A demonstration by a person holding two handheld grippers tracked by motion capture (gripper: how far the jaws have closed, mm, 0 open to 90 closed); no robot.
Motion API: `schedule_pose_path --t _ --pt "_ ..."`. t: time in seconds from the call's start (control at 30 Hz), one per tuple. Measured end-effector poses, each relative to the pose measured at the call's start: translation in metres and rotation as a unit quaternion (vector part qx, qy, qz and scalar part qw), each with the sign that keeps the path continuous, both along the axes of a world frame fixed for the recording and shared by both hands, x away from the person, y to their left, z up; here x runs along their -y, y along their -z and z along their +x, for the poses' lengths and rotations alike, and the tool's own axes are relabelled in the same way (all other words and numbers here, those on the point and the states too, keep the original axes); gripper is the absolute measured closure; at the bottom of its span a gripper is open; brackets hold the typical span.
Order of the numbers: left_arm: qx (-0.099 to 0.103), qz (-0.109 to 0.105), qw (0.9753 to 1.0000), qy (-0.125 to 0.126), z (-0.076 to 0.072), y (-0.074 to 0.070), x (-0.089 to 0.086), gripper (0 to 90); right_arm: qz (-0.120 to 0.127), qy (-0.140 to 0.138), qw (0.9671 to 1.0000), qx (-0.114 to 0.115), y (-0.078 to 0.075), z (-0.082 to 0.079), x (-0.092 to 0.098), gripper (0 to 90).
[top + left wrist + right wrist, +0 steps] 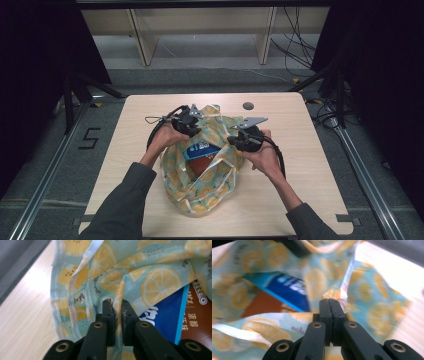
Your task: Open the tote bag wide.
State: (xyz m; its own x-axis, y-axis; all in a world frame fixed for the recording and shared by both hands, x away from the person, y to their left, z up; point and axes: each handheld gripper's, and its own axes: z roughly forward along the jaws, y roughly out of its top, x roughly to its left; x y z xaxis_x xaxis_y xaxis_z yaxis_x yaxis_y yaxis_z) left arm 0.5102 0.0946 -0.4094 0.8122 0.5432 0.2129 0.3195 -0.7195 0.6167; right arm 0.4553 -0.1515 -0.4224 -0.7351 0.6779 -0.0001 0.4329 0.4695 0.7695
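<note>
Left claw [117, 305] and right claw [329, 302] each pinch the bag [200, 192] rim closed; pulling apart too hard could slip fabric, spilling the packet [202, 150].

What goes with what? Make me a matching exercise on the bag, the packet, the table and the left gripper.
1. bag
2. packet
3. table
4. left gripper

a. pale wood
b. blue and brown, lying inside the bag
c. lemon-slice print
d. shut on the cloth at the bag's edge

Pairs: 1-c, 2-b, 3-a, 4-d
</note>
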Motion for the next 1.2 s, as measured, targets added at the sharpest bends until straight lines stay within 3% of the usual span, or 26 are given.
schedule_pose_path --t 0.1,0.2,0.27,0.3,0.33,0.37,0.4,0.43,0.5,0.53,0.6,0.63,0.67,0.7,0.73,0.77,0.83,0.9,0.97,1.0,1.03,1.1,1.13,1.2 --pt "0.006 -0.044 0.9989 -0.017 0.000 -0.007 -0.006 86.3 -0.011 0.039 0.9992 0.005 0.002 0.011 0.024 90.0" --pt "0.009 -0.060 0.9979 -0.023 0.000 -0.011 -0.011 87.4 -0.012 0.079 0.9967 -0.011 0.011 0.022 0.049 90.0" --pt "0.005 -0.091 0.9955 -0.029 0.002 -0.014 -0.014 87.8 -0.017 0.089 0.9956 -0.022 0.021 0.027 0.059 90.0" --pt "0.002 -0.104 0.9941 -0.031 0.003 -0.015 -0.015 88.3 -0.033 0.088 0.9953 -0.022 0.029 0.030 0.062 90.0" --pt "0.003 -0.106 0.9937 -0.036 0.005 -0.015 -0.015 88.7 -0.036 0.095 0.9946 -0.020 0.038 0.031 0.061 90.0" --pt "0.013 -0.097 0.9943 -0.043 0.008 -0.017 -0.017 88.9 -0.055 0.095 0.9937 -0.023 0.042 0.032 0.062 90.0" --pt "0.009 -0.108 0.9929 -0.049 0.011 -0.018 -0.019 88.9 -0.091 0.103 0.9901 -0.026 0.047 0.034 0.063 90.0" --pt "0.007 -0.117 0.9914 -0.058 0.013 -0.019 -0.021 88.9 -0.110 0.111 0.9876 -0.019 0.053 0.037 0.065 90.0" --pt "0.000 -0.115 0.9909 -0.071 0.018 -0.019 -0.021 88.9 -0.088 0.108 0.9894 -0.039 0.061 0.038 0.070 90.0" --pt "0.000 -0.110 0.9914 -0.071 0.019 -0.019 -0.020 88.8 -0.090 0.104 0.9900 -0.030 0.058 0.036 0.071 90.0" --pt "-0.001 -0.109 0.9916 -0.070 0.022 -0.018 -0.017 88.7 -0.067 0.100 0.9927 -0.006 0.038 0.028 0.069 90.0" --pt "-0.001 -0.102 0.9918 -0.076 0.024 -0.016 -0.015 88.7 -0.050 0.099 0.9938 -0.002 0.028 0.024 0.067 89.7" --pt "-0.001 -0.097 0.9924 -0.077 0.025 -0.014 -0.014 88.7 -0.023 0.084 0.9961 0.017 0.012 0.018 0.065 87.0" --pt "-0.003 -0.090 0.9927 -0.081 0.028 -0.012 -0.012 88.7 -0.011 0.077 0.9969 0.014 0.003 0.014 0.063 85.7" --pt "-0.006 -0.092 0.9921 -0.085 0.030 -0.010 -0.011 88.7 0.017 0.059 0.9980 0.014 -0.008 0.006 0.059 84.1" --pt "-0.008 -0.092 0.9920 -0.086 0.032 -0.009 -0.010 88.7 0.024 0.046 0.9985 0.018 -0.015 0.000 0.054 79.8" --pt "-0.011 -0.089 0.9919 -0.090 0.035 -0.006 -0.007 88.8 0.036 0.002 0.9992 0.020 -0.019 -0.007 0.040 72.9" --pt "-0.015 -0.086 0.9921 -0.090 0.038 -0.004 -0.005 88.7 0.048 -0.032 0.9983 0.008 -0.018 -0.013 0.023 72.7" --pt "-0.019 -0.087 0.9919 -0.090 0.040 -0.003 -0.003 88.7 0.038 -0.058 0.9976 0.001 -0.016 -0.017 0.004 80.1" --pt "-0.020 -0.085 0.9924 -0.087 0.040 -0.003 -0.003 88.7 0.031 -0.073 0.9969 -0.005 -0.014 -0.019 -0.007 88.6" --pt "-0.021 -0.082 0.9925 -0.088 0.041 -0.003 -0.002 88.8 0.022 -0.083 0.9963 -0.003 -0.012 -0.018 -0.014 90.0" --pt "-0.021 -0.084 0.9922 -0.090 0.041 -0.003 -0.001 88.7 -0.022 -0.081 0.9965 -0.004 -0.004 -0.014 -0.035 90.0" --pt "-0.021 -0.083 0.9923 -0.089 0.041 -0.003 -0.002 88.7 -0.031 -0.072 0.9969 -0.005 0.002 -0.010 -0.043 90.0" --pt "-0.021 -0.078 0.9932 -0.085 0.043 -0.002 -0.003 88.7 -0.058 -0.069 0.9954 -0.033 0.012 -0.004 -0.051 90.0"
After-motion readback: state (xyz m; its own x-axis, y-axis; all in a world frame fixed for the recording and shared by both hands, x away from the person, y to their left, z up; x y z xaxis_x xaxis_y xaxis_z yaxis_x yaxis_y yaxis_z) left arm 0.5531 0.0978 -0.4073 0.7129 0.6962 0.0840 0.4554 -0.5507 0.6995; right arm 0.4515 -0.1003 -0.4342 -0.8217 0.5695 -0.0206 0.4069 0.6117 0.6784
